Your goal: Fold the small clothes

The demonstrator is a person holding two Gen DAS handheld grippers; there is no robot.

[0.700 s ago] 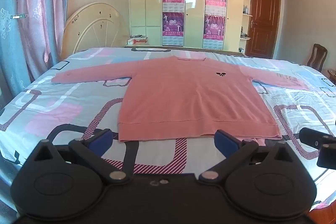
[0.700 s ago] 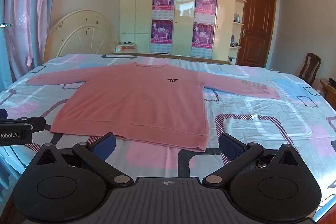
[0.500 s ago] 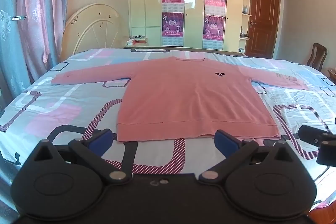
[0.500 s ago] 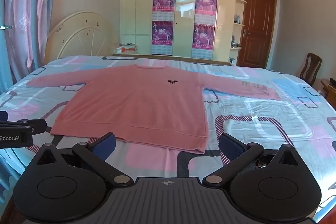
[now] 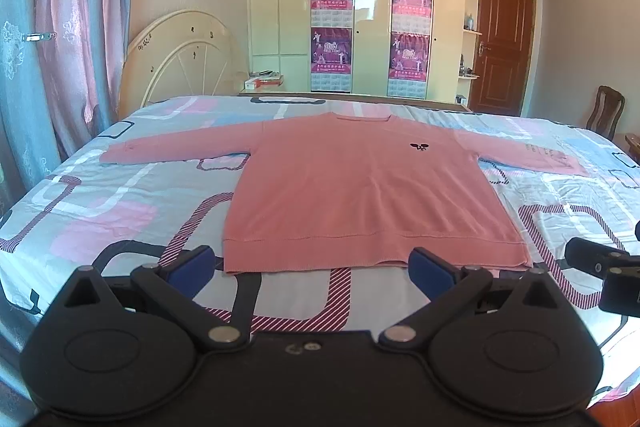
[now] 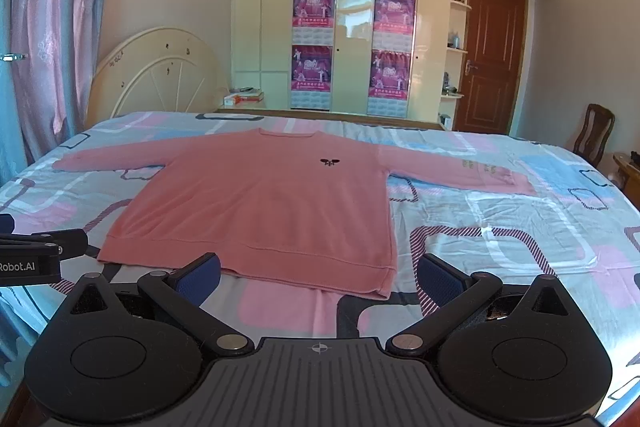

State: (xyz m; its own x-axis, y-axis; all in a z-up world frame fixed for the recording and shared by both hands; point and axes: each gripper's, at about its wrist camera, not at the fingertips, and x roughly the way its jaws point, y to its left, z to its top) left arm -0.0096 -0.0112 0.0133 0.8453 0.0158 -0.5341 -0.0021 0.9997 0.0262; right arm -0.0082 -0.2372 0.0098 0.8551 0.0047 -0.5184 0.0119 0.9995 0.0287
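Note:
A pink long-sleeved sweater (image 5: pixel 360 187) lies flat on the bed, front up, sleeves spread left and right, hem towards me. It also shows in the right wrist view (image 6: pixel 272 203). My left gripper (image 5: pixel 312 267) is open and empty, just short of the hem's left half. My right gripper (image 6: pixel 318 273) is open and empty, just short of the hem's right corner. The right gripper shows at the right edge of the left wrist view (image 5: pixel 604 267), and the left gripper at the left edge of the right wrist view (image 6: pixel 36 251).
The bed (image 5: pixel 100 211) has a patterned pink, blue and white sheet. A cream headboard (image 5: pixel 180 55) stands at the far left, curtains (image 5: pixel 48 47) on the left, wardrobes (image 5: pixel 368 27) behind, a door (image 5: pixel 504 43) and a chair (image 5: pixel 606 111) on the right.
Both grippers have lifted and edged slightly forward towards the hem. Both stay open. The sweater has not moved.

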